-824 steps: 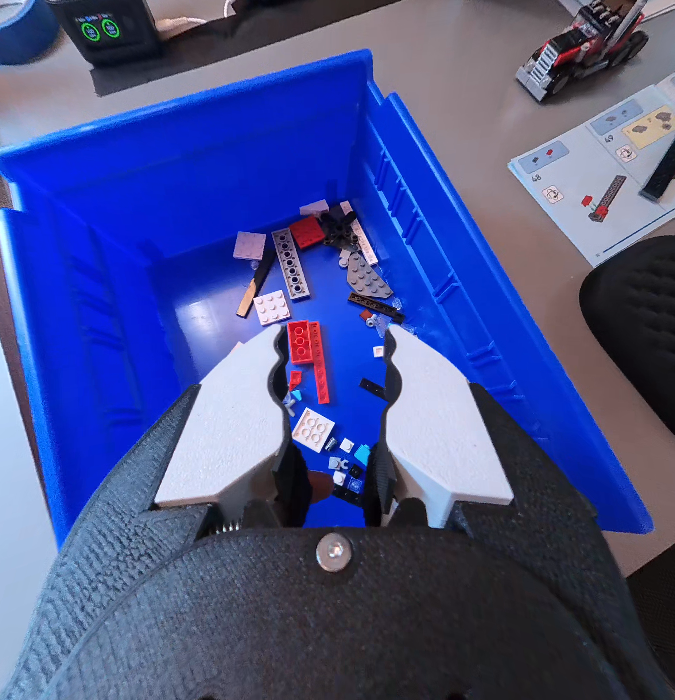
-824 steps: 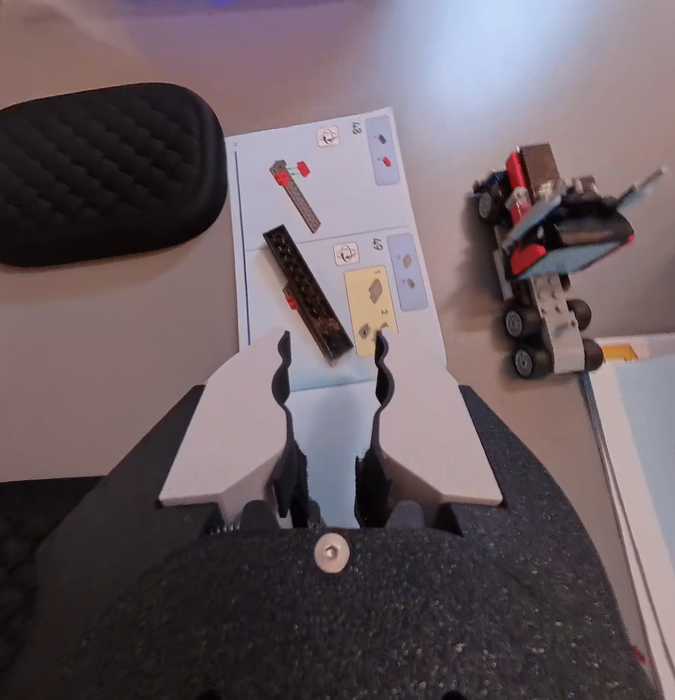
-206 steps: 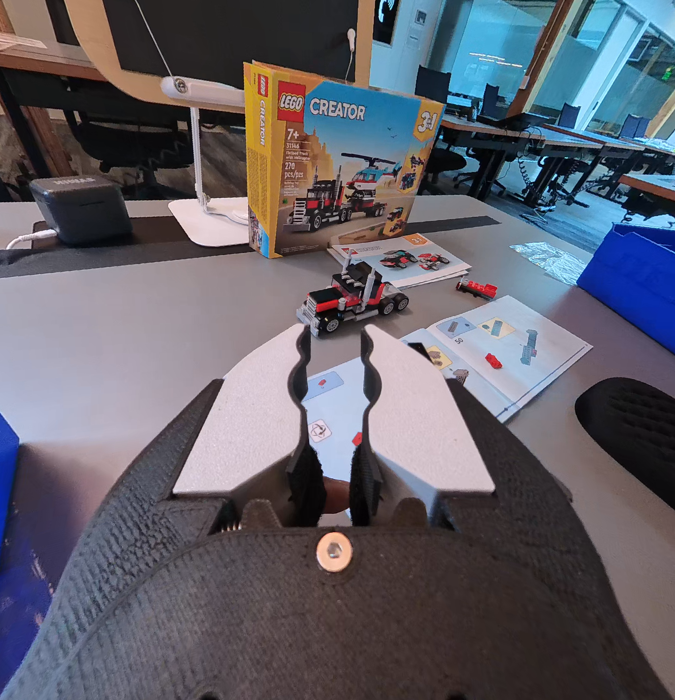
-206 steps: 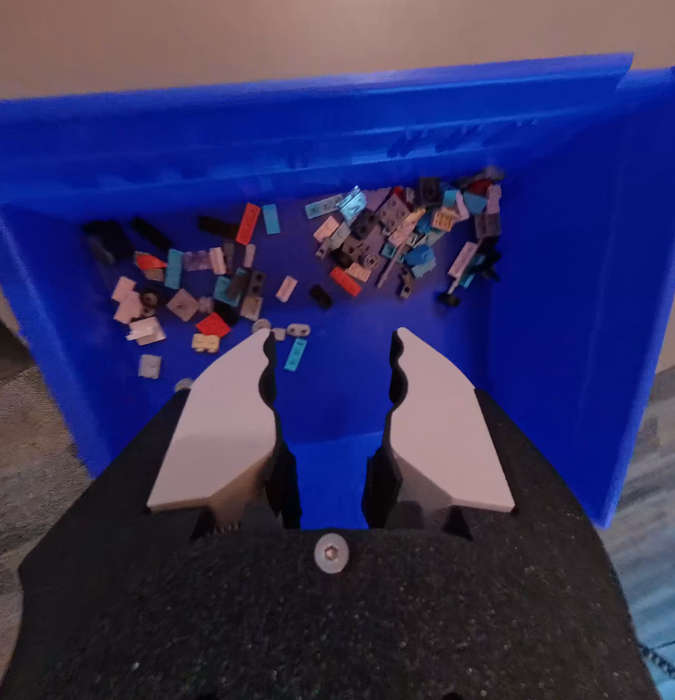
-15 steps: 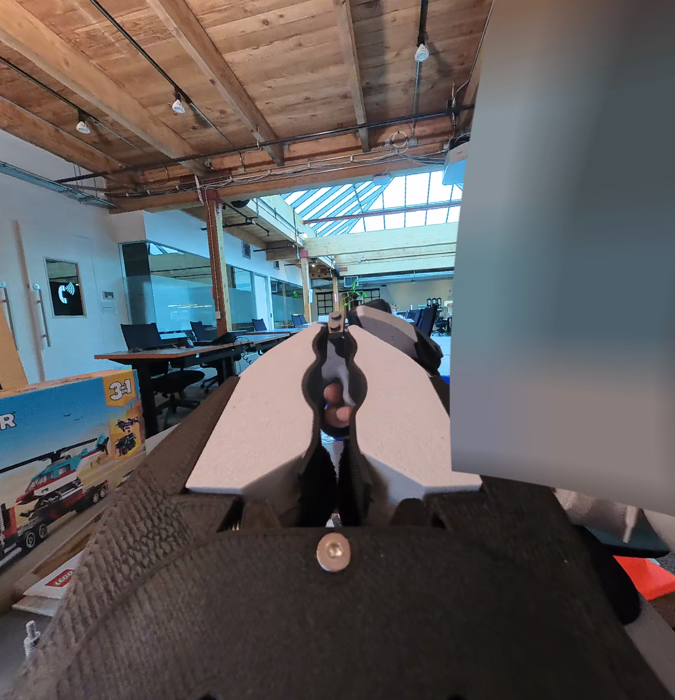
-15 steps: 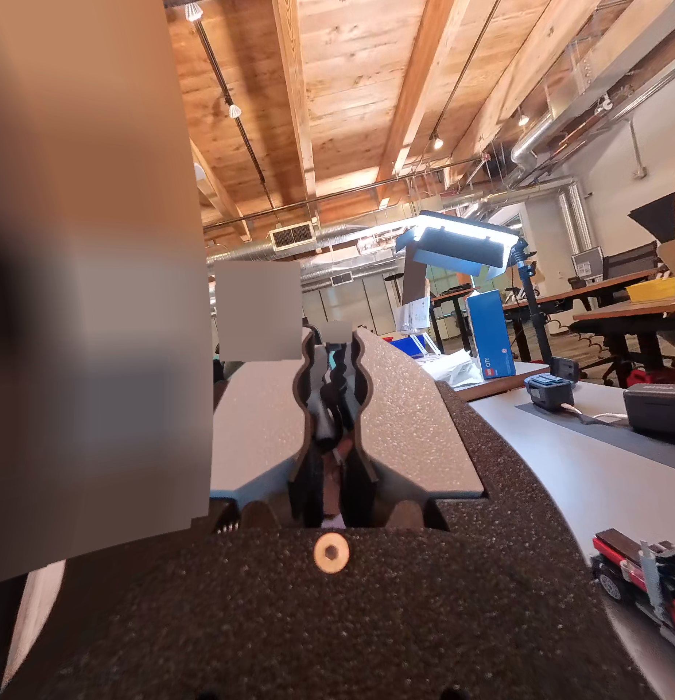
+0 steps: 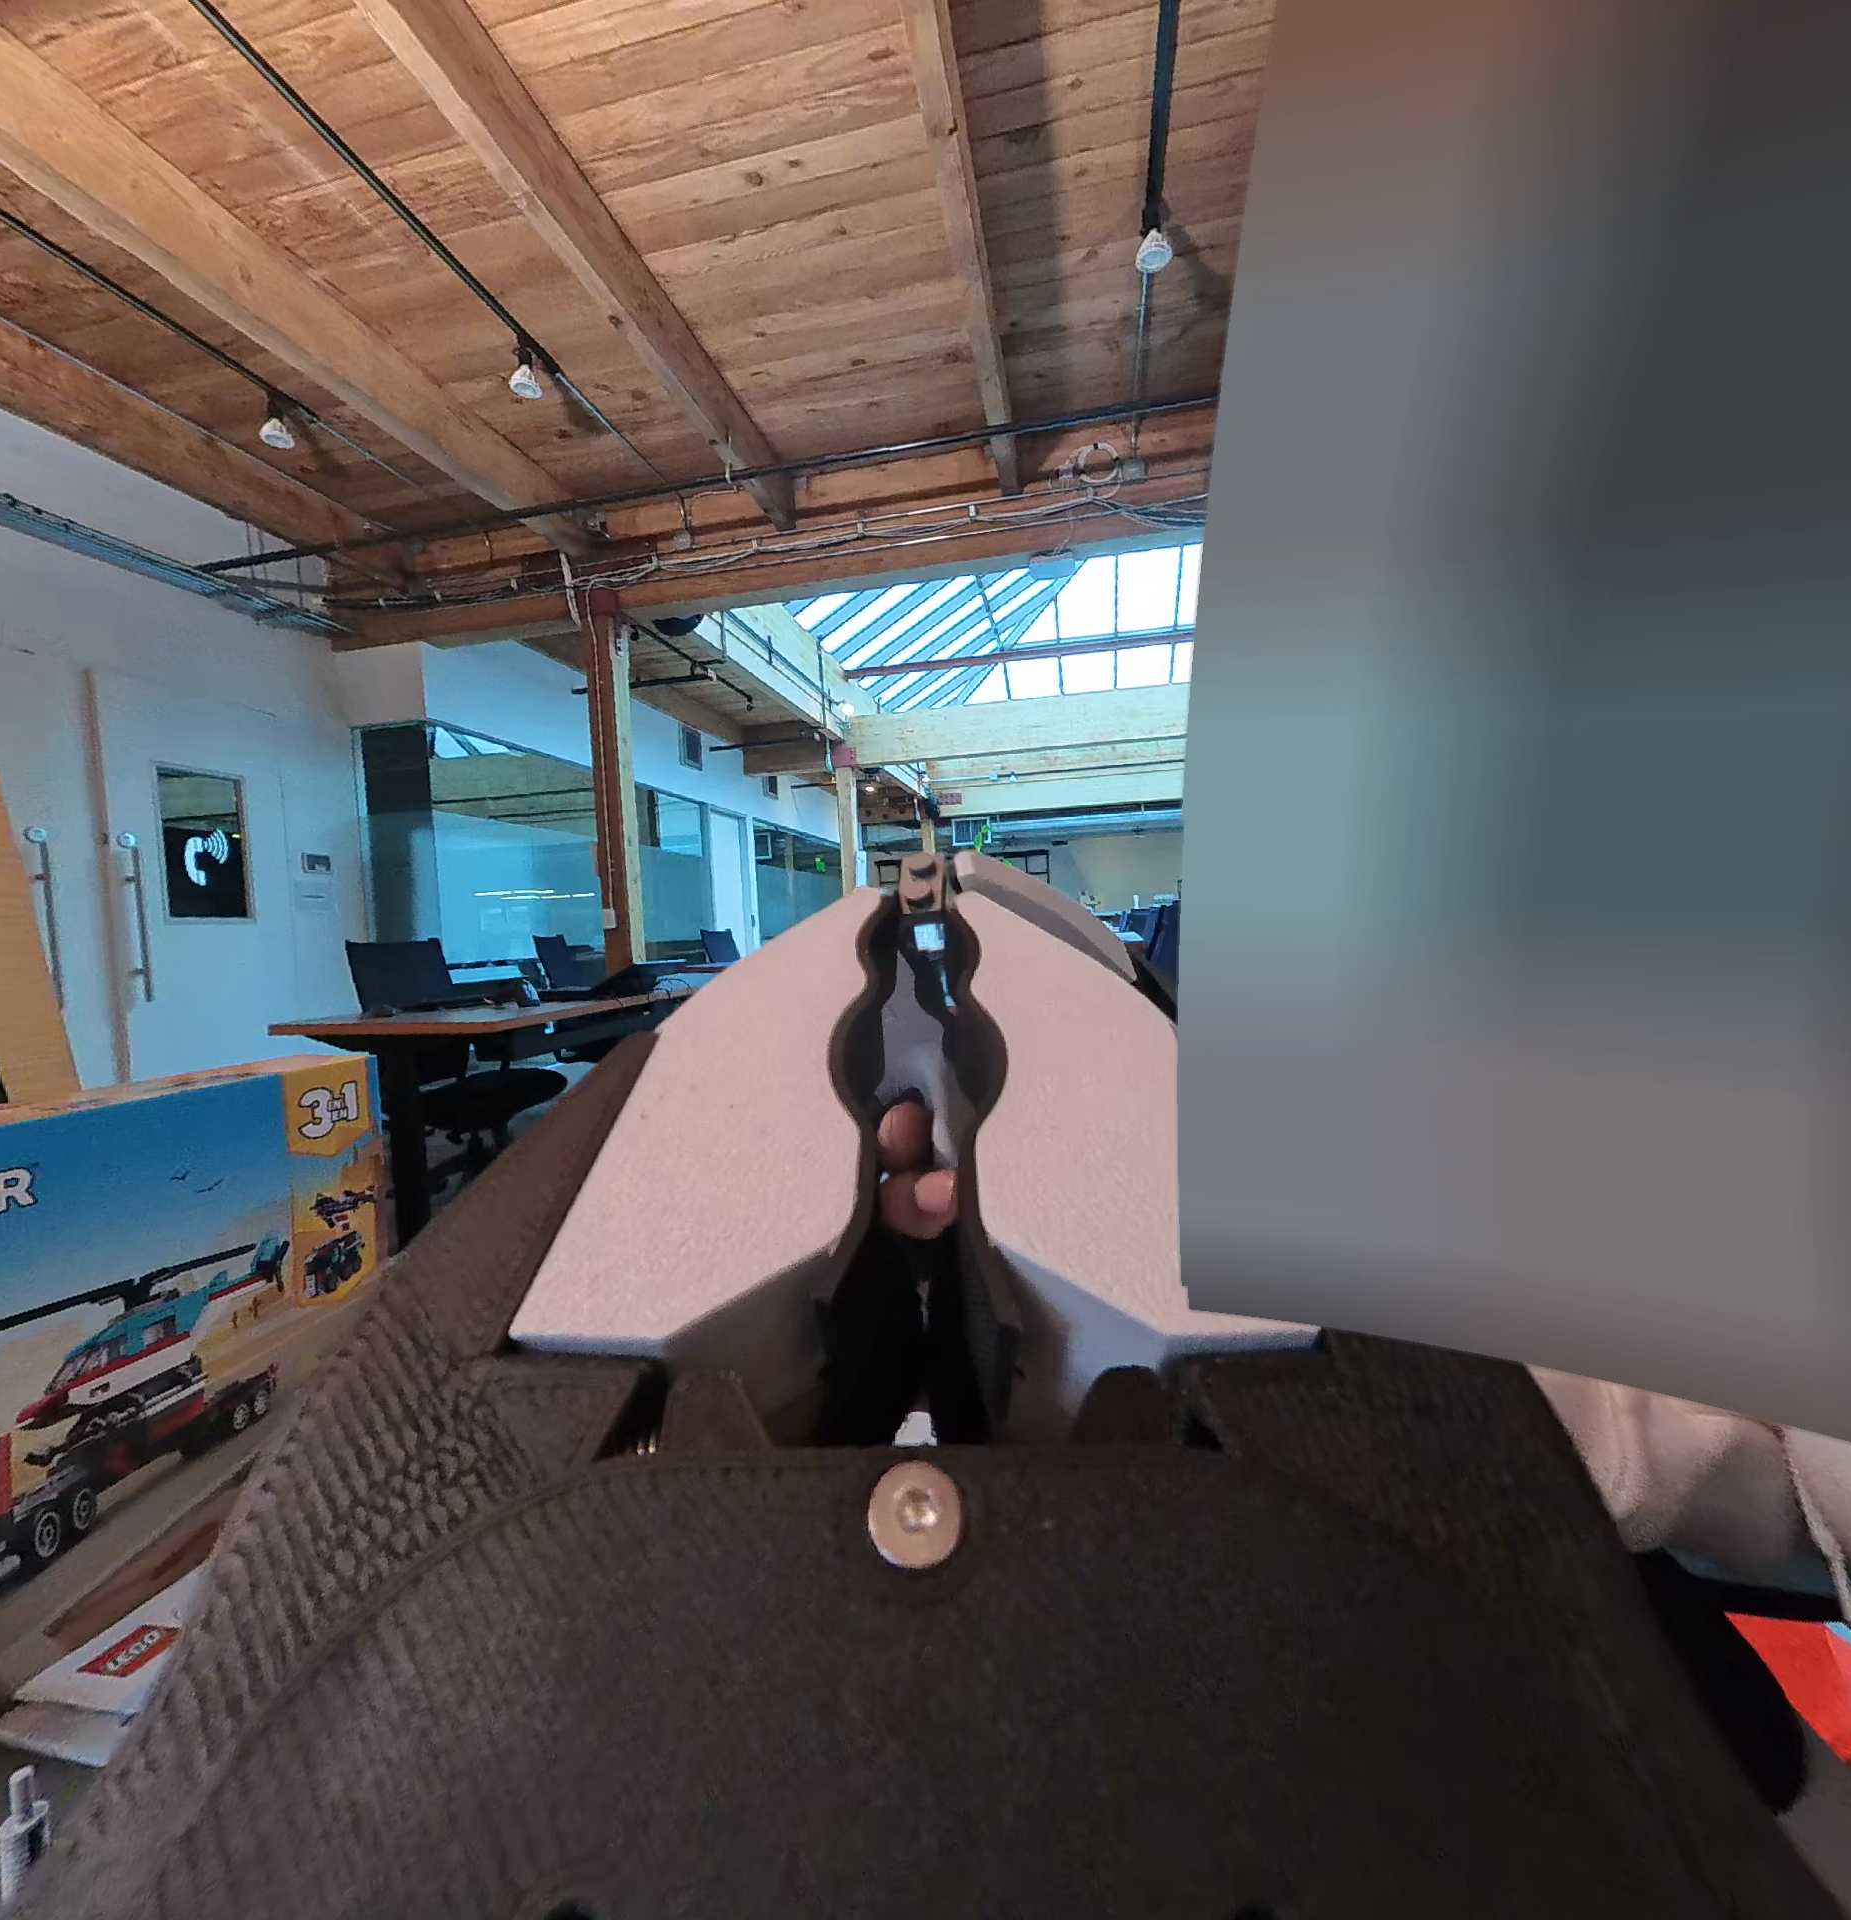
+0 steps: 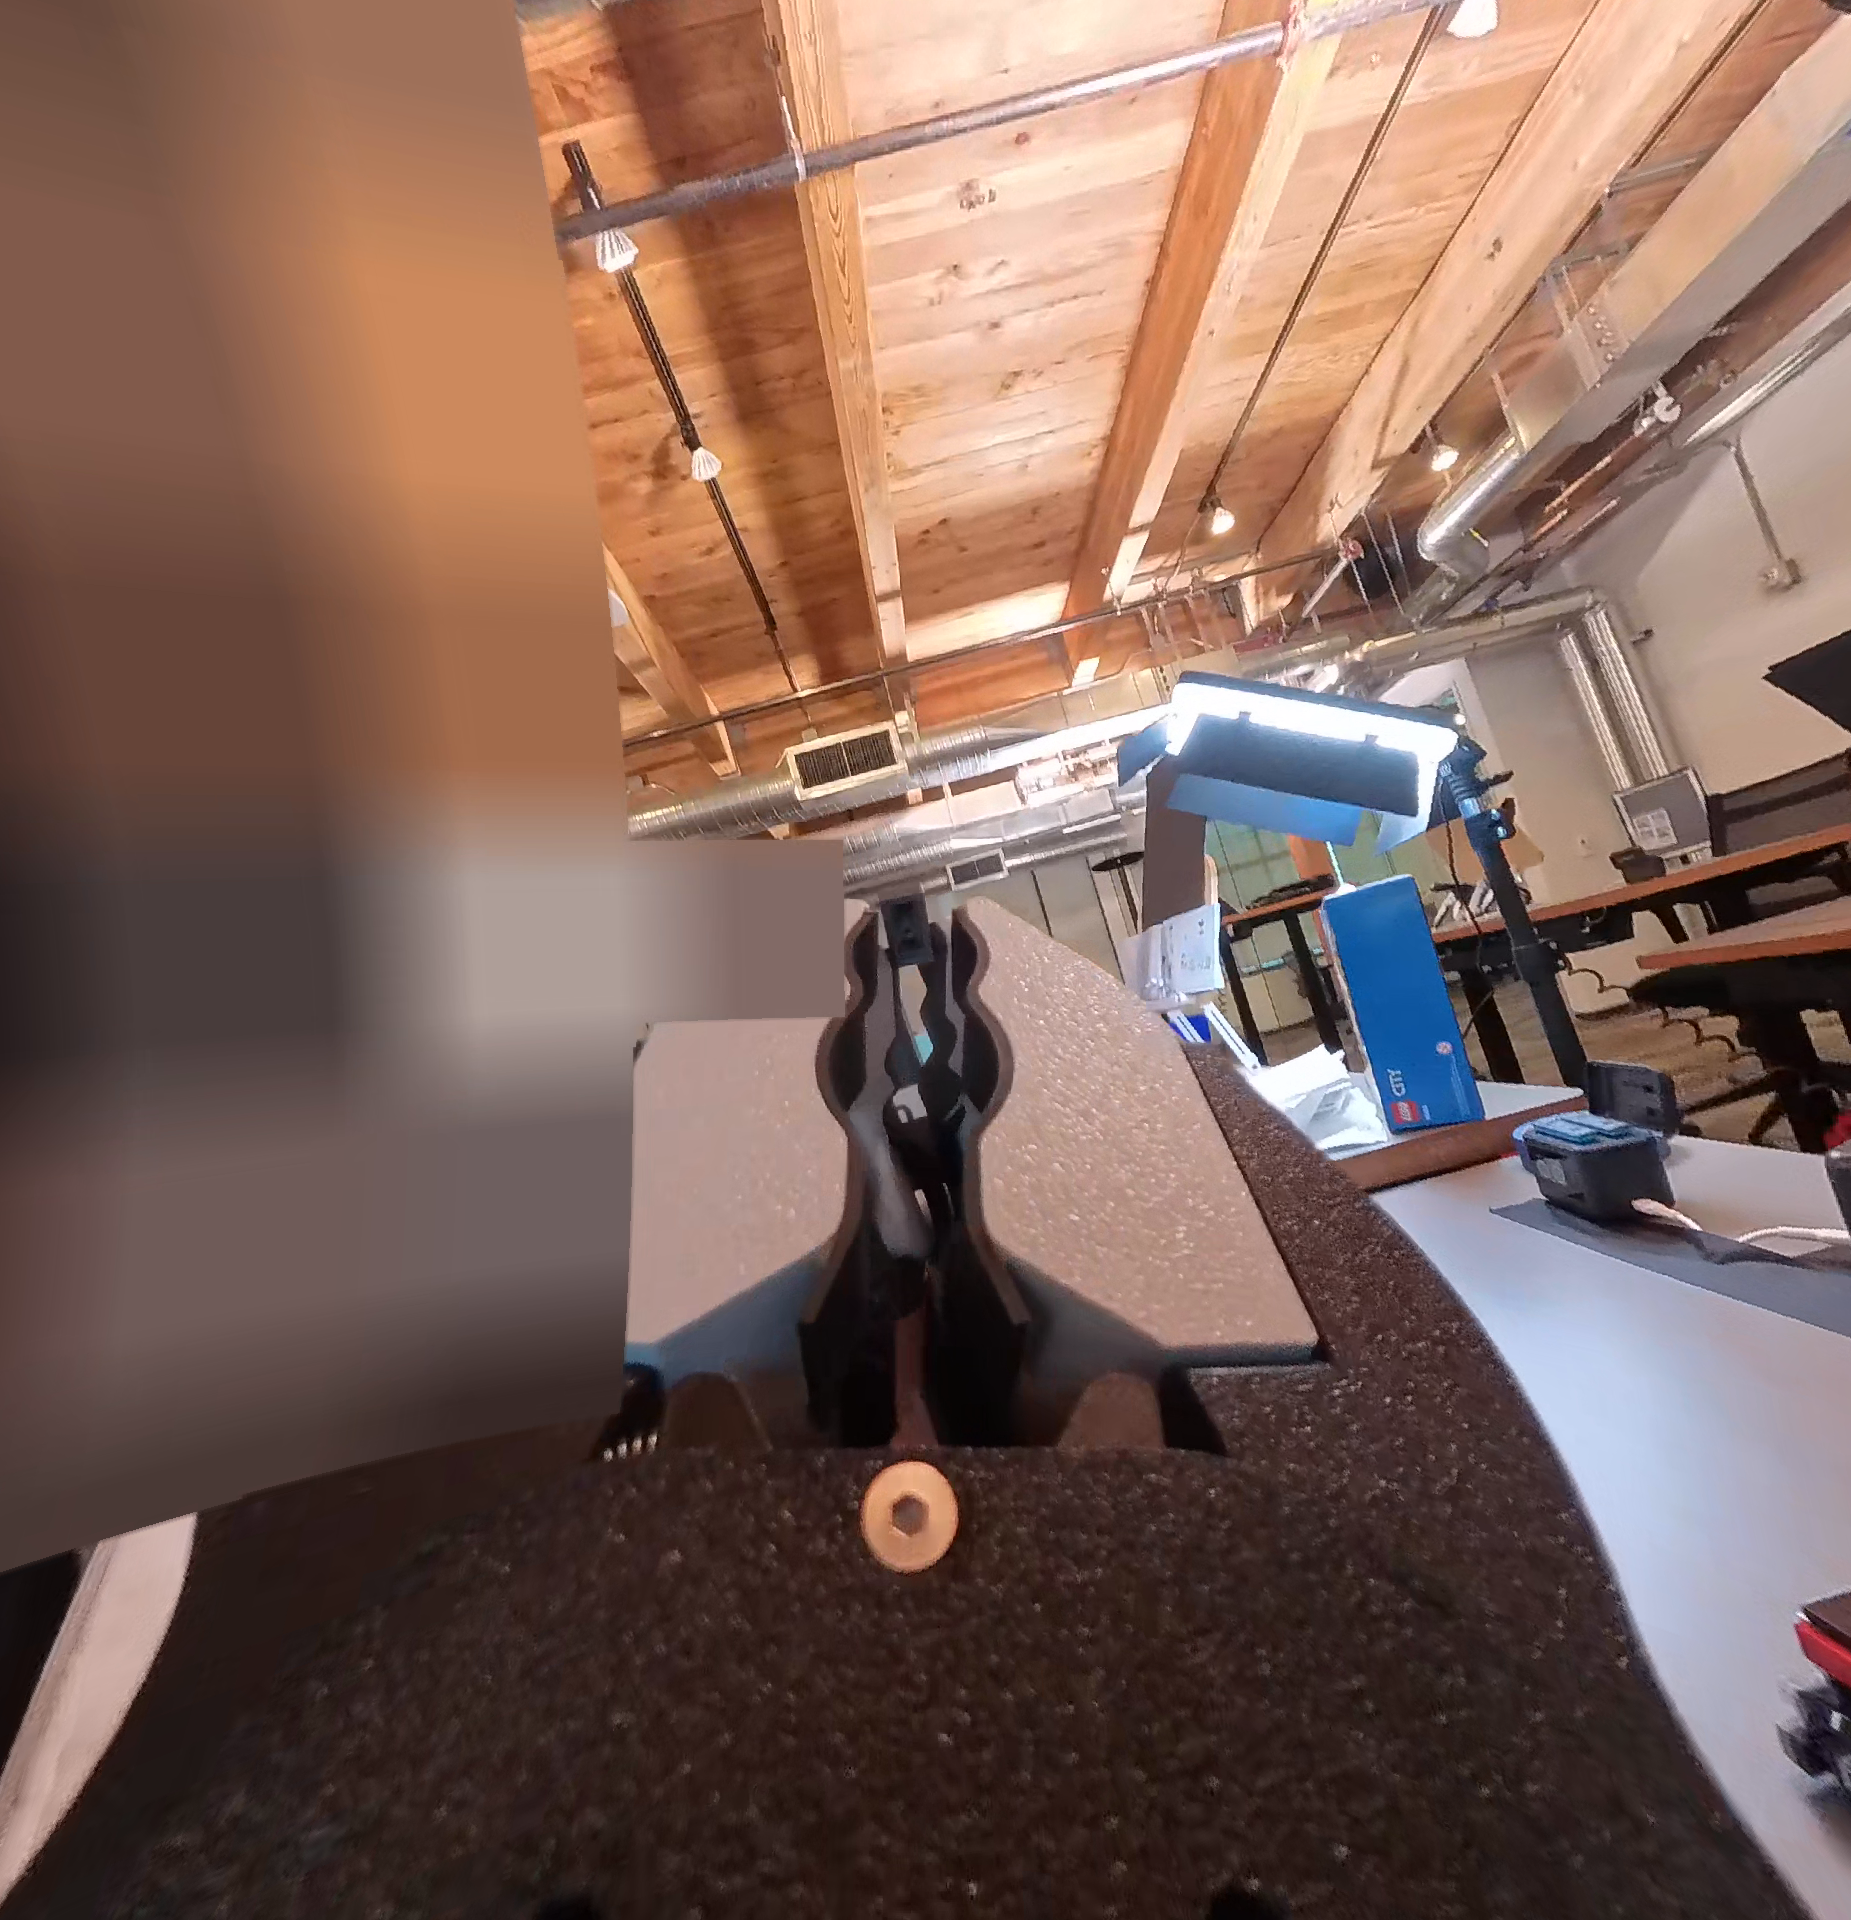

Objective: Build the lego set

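Left gripper (image 7: pixel 923 899): raised off the table, jaws pinched on a small dark lego piece (image 7: pixel 921 890) at the tips.
Right gripper (image 8: pixel 916 925): up too, clamped on a small black piece (image 8: pixel 908 928); its white fingers (image 7: pixel 1035 914) met the left one's tips (pieces looked touching, can't tell if joined).
Truck model (image 8: pixel 1840 1704): on the grey table (image 8: pixel 1627 1382), lower right.
Set box (image 7: pixel 162 1226): standing left, farther back.
Light panel (image 8: pixel 1305 769): lit, beyond the table.
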Demonstrator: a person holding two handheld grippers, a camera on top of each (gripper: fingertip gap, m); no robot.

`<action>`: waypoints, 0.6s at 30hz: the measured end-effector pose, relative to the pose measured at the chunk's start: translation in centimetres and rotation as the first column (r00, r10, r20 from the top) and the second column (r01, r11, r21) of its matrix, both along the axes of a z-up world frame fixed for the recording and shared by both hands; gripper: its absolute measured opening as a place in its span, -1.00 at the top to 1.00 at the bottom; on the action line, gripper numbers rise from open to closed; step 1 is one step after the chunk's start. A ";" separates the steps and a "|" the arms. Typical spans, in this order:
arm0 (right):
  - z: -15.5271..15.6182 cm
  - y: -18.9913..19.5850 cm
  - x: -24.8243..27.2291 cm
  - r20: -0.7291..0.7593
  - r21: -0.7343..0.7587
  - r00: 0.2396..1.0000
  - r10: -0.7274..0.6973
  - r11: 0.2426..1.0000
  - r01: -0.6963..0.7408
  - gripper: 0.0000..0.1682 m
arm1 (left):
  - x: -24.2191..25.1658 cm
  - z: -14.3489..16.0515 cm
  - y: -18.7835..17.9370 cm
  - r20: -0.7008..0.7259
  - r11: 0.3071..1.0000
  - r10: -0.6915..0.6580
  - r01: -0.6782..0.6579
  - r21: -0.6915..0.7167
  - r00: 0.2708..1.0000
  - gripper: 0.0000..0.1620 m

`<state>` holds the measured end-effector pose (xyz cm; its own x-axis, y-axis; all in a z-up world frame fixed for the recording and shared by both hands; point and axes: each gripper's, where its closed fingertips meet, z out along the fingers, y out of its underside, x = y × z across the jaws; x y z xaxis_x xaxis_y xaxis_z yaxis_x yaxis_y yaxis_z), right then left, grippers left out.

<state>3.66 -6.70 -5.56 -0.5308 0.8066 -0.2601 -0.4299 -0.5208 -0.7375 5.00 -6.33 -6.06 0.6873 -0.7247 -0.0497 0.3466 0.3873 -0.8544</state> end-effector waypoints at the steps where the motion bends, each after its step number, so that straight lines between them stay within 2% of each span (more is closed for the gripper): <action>1: 0.0 0.0 0.1 -0.014 -0.009 1.000 0.001 1.000 -0.002 0.85 | 0.1 0.1 0.0 0.002 1.000 0.005 -0.005 0.003 1.000 0.90; 7: 0.0 0.3 0.1 -0.017 -0.004 1.000 -0.016 1.000 0.016 0.91 | 0.2 0.2 0.1 0.042 1.000 0.014 -0.013 -0.009 0.999 0.90; 11: 0.8 1.6 0.8 0.020 0.070 0.998 -0.052 0.996 0.050 0.91 | -1.7 0.1 0.2 -0.058 0.998 0.031 -0.035 -0.058 0.998 0.79; 14: -0.2 2.8 0.9 0.148 0.236 0.980 -0.132 0.967 0.095 0.91 | -5.7 -1.2 0.9 -0.151 0.975 0.133 -0.157 -0.160 0.979 0.77; 18: -5.0 3.4 -0.1 0.427 0.391 0.885 -0.185 0.921 0.004 0.91 | -10.4 -6.2 1.9 -0.338 0.868 0.217 -0.339 -0.363 0.916 0.76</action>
